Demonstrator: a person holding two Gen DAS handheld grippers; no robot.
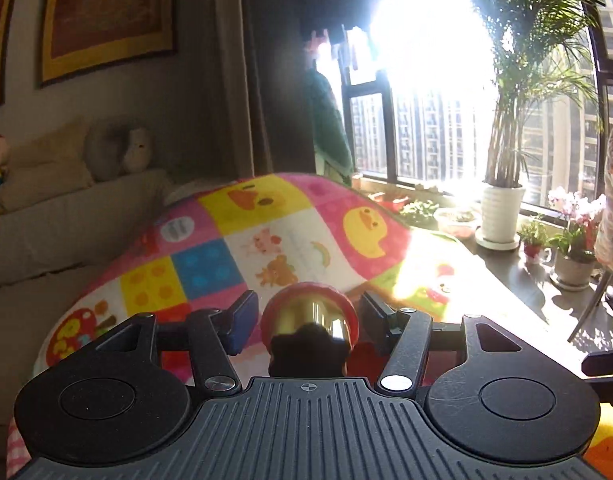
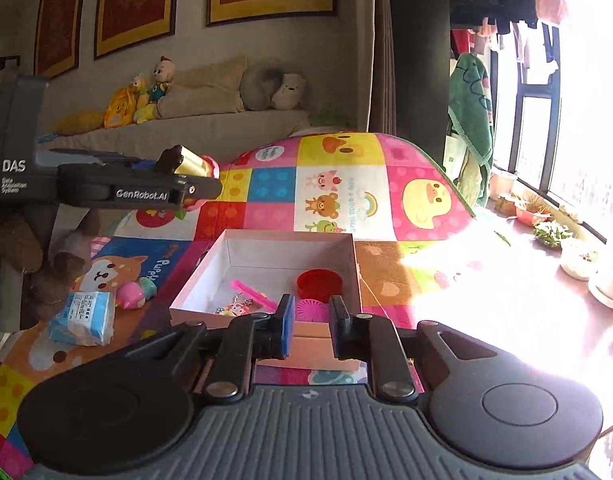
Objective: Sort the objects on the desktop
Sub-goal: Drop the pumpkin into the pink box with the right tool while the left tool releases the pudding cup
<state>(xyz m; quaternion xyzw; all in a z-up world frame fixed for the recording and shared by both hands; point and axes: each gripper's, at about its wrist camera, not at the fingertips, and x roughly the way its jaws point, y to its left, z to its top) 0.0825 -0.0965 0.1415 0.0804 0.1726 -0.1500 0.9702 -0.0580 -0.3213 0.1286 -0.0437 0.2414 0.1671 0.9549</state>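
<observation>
While aloft, gold-and-red toy (image 1: pixel 311 314) clamped between left gripper (image 1: pixel 309 322) jaws; right gripper (image 2: pixel 312 318) jaws narrowly parted.

Above the open white box (image 2: pixel 242 264) we have free air; nothing covers its mouth. Inside, a red round lid (image 2: pixel 319 284), a pink comb (image 2: pixel 253 293) and a pink spiky disc (image 2: pixel 312 310) take the near half, while the far half of the floor lies bare. To our left, the left gripper (image 2: pixel 198 184) hangs above the mat (image 2: pixel 274 184), left of the box. On the mat left of the box, a tissue pack (image 2: pixel 84 317) and a small pink toy (image 2: pixel 131 295) stand in the way.
</observation>
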